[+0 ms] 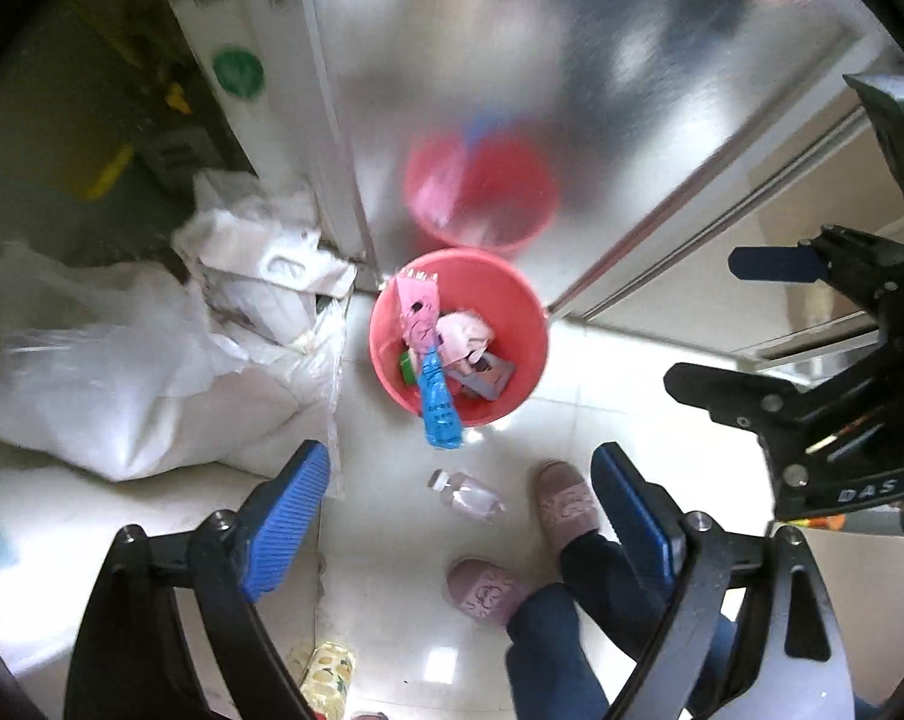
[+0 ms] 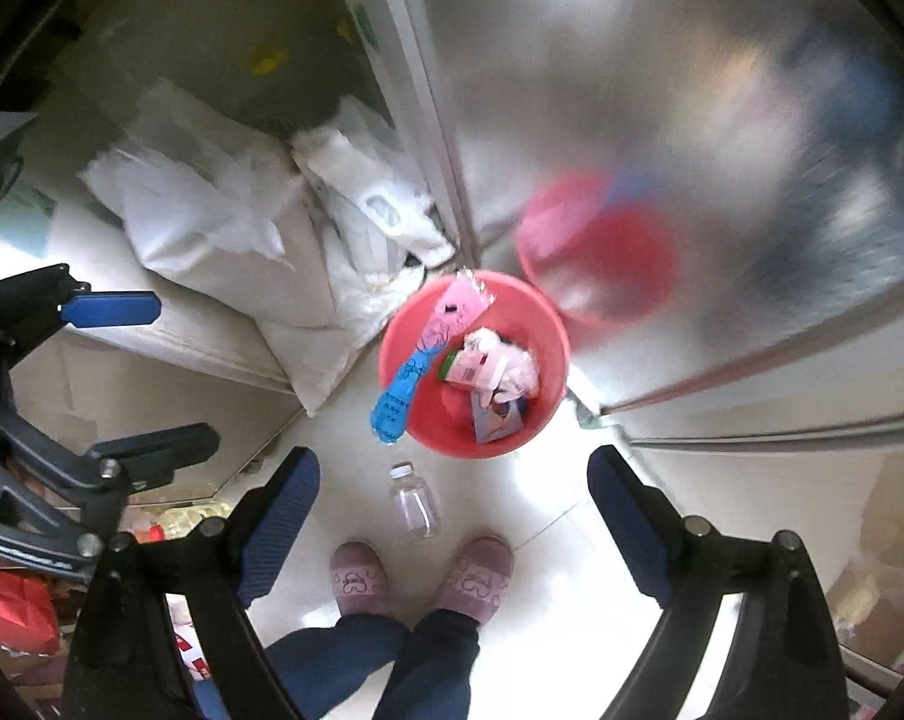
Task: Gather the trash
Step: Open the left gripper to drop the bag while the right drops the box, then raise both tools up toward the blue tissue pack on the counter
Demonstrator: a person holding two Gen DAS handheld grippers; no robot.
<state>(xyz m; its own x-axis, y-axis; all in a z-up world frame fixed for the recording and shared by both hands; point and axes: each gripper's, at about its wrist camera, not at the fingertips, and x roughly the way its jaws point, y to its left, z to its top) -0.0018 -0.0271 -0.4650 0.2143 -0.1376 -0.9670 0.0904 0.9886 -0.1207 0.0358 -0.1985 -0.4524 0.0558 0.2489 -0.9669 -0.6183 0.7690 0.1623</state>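
Red bin (image 1: 530, 324) on floor; pink-blue wrapper (image 1: 431, 372) hangs over its near rim, long axis toward clear bottle (image 1: 467, 495). Left gripper (image 1: 461, 516) & right gripper (image 2: 455, 516) both wide open, empty.

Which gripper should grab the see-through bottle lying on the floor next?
Probably the right gripper. In its view the clear bottle lies between its open fingers, just before the slippers. For the left gripper it sits nearly as central, so the edge is small. Both are empty, well above the floor.

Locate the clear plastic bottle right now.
The clear plastic bottle lies on the white floor in both wrist views, just outside the red bin, between it and the person's slippers.
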